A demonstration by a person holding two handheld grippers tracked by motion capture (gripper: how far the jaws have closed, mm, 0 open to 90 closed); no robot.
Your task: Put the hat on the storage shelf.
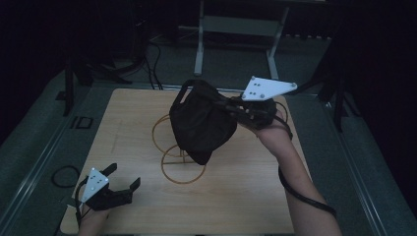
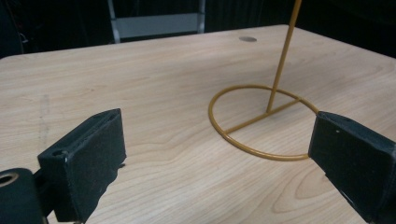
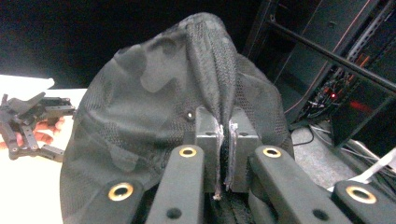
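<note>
A black mesh cap [image 1: 201,123] hangs in the air above the middle of the wooden table [image 1: 133,147], over a thin gold wire stand [image 1: 183,169] with ring bases. My right gripper [image 1: 231,109] is shut on a pinched fold of the cap [image 3: 154,121], seen between its pads [image 3: 208,135] in the right gripper view. My left gripper [image 1: 123,179] rests low at the table's front left, open, with nothing between its jaws. In the left gripper view the gripper [image 2: 217,154] faces the stand's ring base [image 2: 261,121] and upright rod.
The table's edges drop to grey floor on all sides. A metal frame [image 1: 236,29] stands beyond the far edge. Loose cables [image 1: 64,174] lie on the floor at the left. A dark equipment rack [image 3: 336,70] stands behind the cap in the right gripper view.
</note>
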